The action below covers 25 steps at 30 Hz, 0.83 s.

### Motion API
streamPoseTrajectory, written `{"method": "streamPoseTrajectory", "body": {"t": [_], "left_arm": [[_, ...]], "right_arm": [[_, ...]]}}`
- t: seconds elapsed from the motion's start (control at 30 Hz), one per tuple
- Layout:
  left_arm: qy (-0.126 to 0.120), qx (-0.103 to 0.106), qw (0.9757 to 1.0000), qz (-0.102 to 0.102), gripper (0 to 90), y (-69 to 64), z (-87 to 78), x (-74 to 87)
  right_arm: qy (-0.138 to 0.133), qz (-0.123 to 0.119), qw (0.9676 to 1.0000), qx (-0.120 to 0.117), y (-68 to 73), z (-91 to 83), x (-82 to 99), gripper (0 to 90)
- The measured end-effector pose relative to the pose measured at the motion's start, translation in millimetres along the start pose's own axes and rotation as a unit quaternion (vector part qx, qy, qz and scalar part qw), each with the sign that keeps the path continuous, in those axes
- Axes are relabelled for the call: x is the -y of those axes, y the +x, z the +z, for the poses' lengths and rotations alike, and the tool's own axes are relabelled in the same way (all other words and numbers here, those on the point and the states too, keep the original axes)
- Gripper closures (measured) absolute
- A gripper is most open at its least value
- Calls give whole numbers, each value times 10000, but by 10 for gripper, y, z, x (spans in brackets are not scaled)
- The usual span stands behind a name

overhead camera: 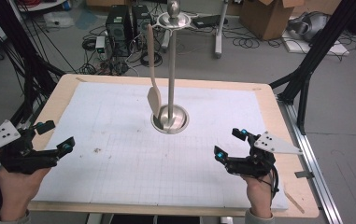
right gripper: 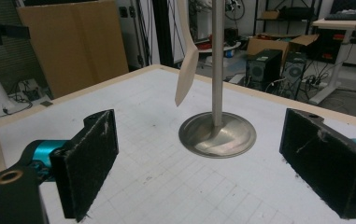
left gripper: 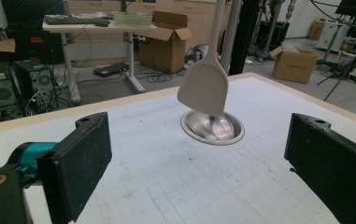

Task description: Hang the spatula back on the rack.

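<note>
A metal stand [overhead camera: 171, 70] with a round base [overhead camera: 170, 119] rises from the middle of the white gridded mat [overhead camera: 119, 154]. A pale wooden spatula [overhead camera: 153, 79] hangs from its top ring, blade down just above the base; it shows too in the left gripper view [left gripper: 205, 86] and the right gripper view [right gripper: 185, 74]. My left gripper [overhead camera: 55, 135] rests at the mat's left edge, open and empty. At the right side my right gripper [overhead camera: 231, 143] is held open, nothing between its pads [right gripper: 91, 158]. Both point toward the stand.
The mat lies on a wooden tabletop [overhead camera: 288, 154]. Beyond the far edge the floor holds computer towers [overhead camera: 119, 23], cables and a cardboard box [overhead camera: 267, 16]. Black frame legs [overhead camera: 306, 70] stand at the right, and more at the left.
</note>
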<state>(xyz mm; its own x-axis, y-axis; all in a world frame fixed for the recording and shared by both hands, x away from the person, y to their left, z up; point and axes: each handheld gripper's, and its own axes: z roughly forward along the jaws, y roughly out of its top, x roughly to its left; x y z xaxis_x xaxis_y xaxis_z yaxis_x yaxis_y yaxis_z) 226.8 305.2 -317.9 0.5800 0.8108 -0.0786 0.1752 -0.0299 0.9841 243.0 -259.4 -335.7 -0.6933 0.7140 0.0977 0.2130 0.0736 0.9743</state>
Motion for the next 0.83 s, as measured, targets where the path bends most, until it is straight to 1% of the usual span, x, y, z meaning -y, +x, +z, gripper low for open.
{"method": "streamPoseTrajectory", "body": {"t": [0.1, 0.2, 0.23, 0.3, 0.4, 0.5, 0.57, 0.7, 0.83], "left_arm": [[-82, -63, 9999, -30, 80, 13, -53, 39], [-331, -129, 9994, -41, 80, 15, -101, 92], [-349, -126, 9993, -45, 80, 18, -106, 105], [-290, -160, 9994, -60, 80, 30, -109, 117], [-316, -198, 9993, -64, 80, 38, -129, 127], [-238, -208, 9995, -78, 80, 39, -131, 154], [-230, -234, 9994, -93, 80, 36, -123, 179], [-153, -262, 9995, -52, 80, -6, -102, 224], [-226, -349, 9991, -67, 80, -21, -126, 223]], "right_arm": [[-12, 6, 10000, -2, -3, 6, 1, 107], [-12, 9, 10000, 2, -3, 11, 2, 107], [-13, 10, 10000, 2, -3, 11, 3, 107], [-8, 10, 10000, 14, -5, 10, 5, 107], [-12, 14, 10000, 17, -8, 4, 6, 107], [-25, 31, 10000, 32, -10, -1, 6, 107], [-28, 33, 10000, 46, -8, 1, 5, 107], [-24, 9, 10000, 33, 11, 7, 1, 107], [-65, -6, 10000, 42, 23, 2, -5, 107]]}}
